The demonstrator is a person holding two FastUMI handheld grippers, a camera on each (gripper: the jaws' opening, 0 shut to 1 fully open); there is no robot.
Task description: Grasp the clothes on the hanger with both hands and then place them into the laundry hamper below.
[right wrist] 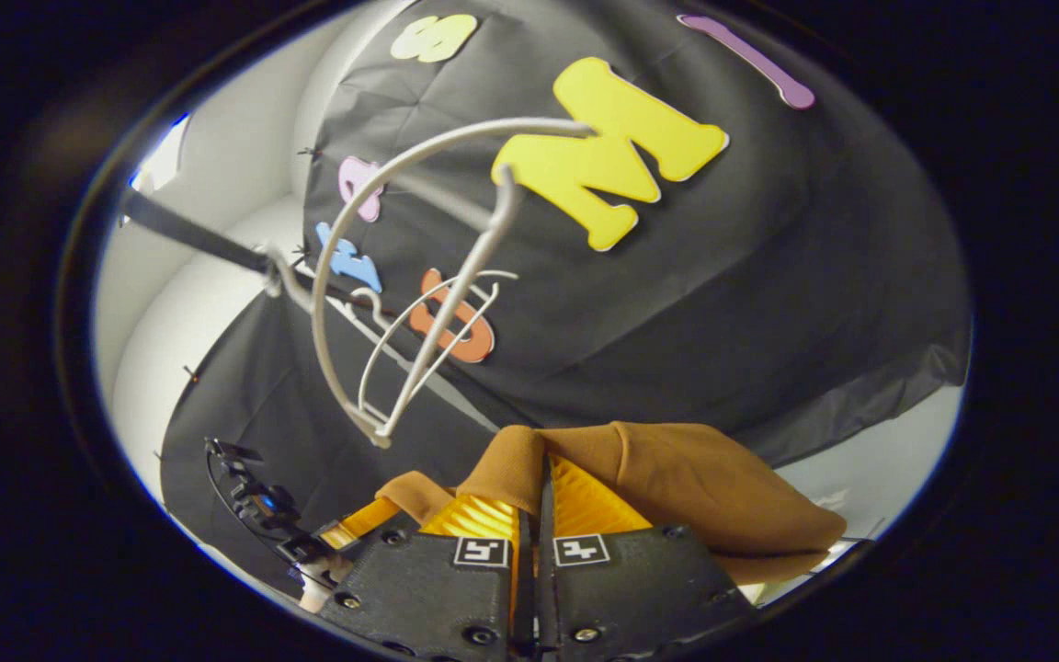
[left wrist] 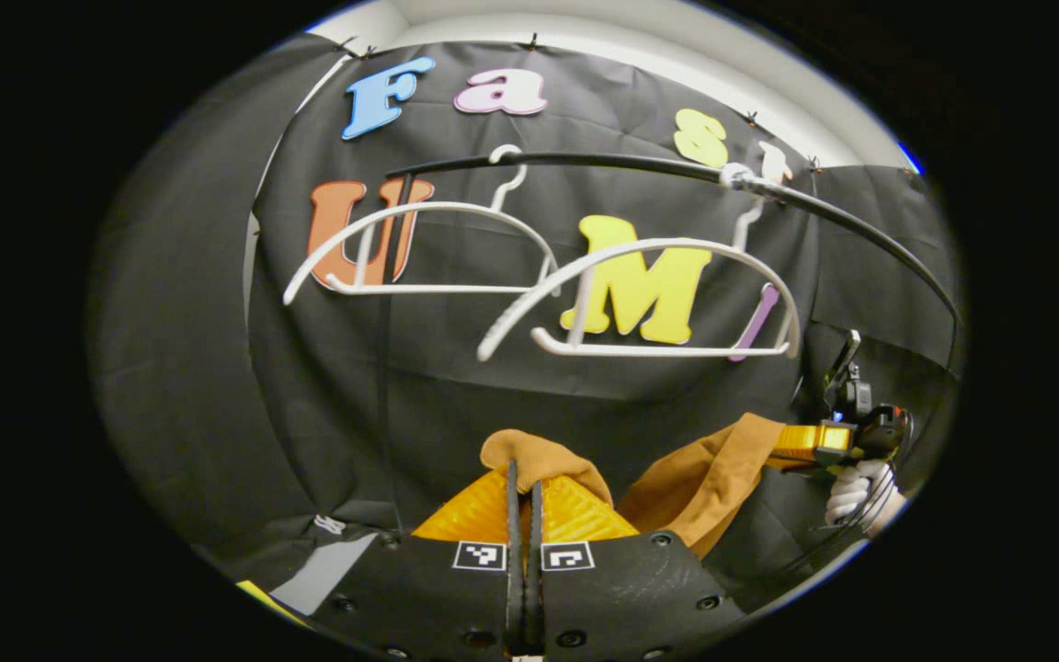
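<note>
Between the closed fingers of the left claw (left wrist: 524,501) sits a fold of the brown garment (left wrist: 704,478), and the right claw (right wrist: 534,510) is likewise closed on another edge of the same cloth, so the piece hangs slung between the two. In the left gripper view the right claw shows farther off, to the right, held by a gloved hand (left wrist: 860,492), with the fabric stretched from it back toward the near fingers. Two pinch points keep the cloth spread rather than bunched (a single grip would let it droop and drag). Above and ahead of both claws the two white hangers (left wrist: 640,294) hang bare on the black rail (left wrist: 585,162), well apart from the garment, so I judge the cloth is already off. The hamper lies somewhere below the claws; I cannot place it. What remains, by my judgement, is lowering both claws together and opening them over the hamper.
</note>
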